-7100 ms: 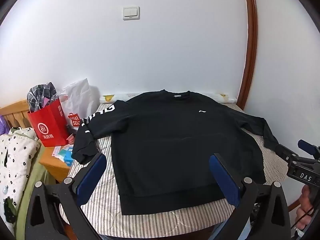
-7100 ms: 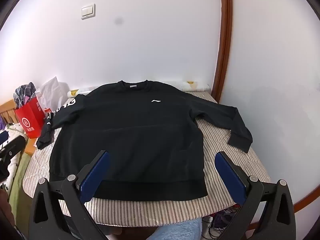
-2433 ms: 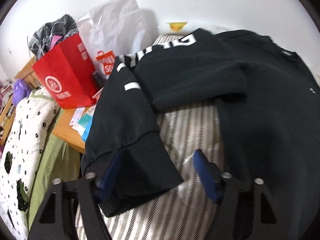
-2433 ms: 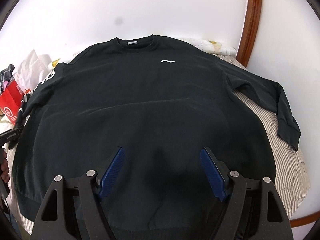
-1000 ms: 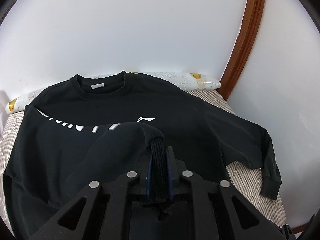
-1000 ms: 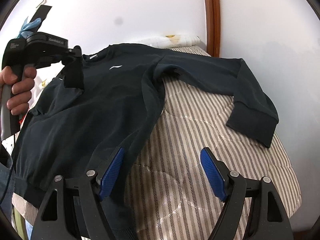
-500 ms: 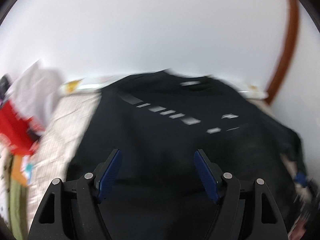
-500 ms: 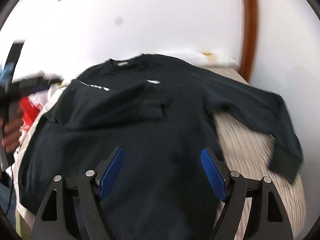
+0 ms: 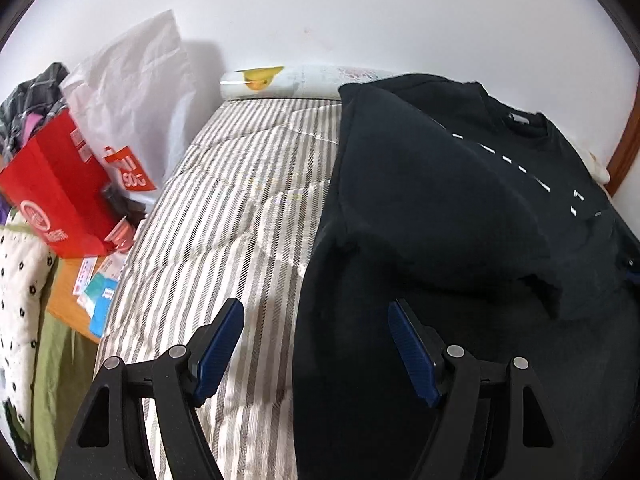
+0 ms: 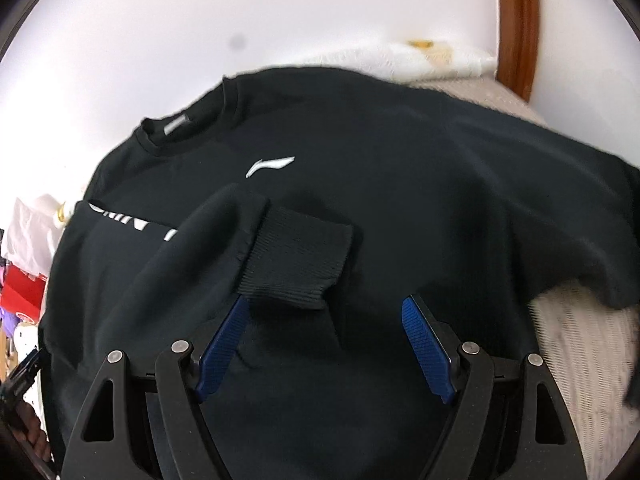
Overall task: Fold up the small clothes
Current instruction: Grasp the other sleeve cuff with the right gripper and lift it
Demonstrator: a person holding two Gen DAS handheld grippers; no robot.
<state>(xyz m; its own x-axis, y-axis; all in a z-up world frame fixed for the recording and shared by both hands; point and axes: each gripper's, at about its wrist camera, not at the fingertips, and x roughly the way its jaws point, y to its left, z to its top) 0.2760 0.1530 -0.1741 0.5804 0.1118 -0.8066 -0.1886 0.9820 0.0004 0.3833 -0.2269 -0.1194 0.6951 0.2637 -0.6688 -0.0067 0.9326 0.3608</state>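
I see the black sweatshirt (image 10: 400, 200) lying flat, front up, on the striped bed (image 9: 224, 216), collar toward the wall. One sleeve (image 10: 192, 256) is folded across the chest; its ribbed cuff (image 10: 296, 256) rests on the body just below the white logo (image 10: 269, 166). The other sleeve (image 10: 576, 240) is spread toward the bed's right edge.

Left hand-held gripper (image 9: 316, 350): jaws released, having just opened; between them I see only bed cover and the sweatshirt's side edge below, nothing grasped.

Right hand-held gripper (image 10: 326, 344): jaws wide apart, above the sweatshirt body just below the cuff, grasping nothing.

Beside the bed: a red bag (image 9: 56, 192), a white bag (image 9: 132, 96), and leaflets (image 9: 98, 288) on a wooden stand.
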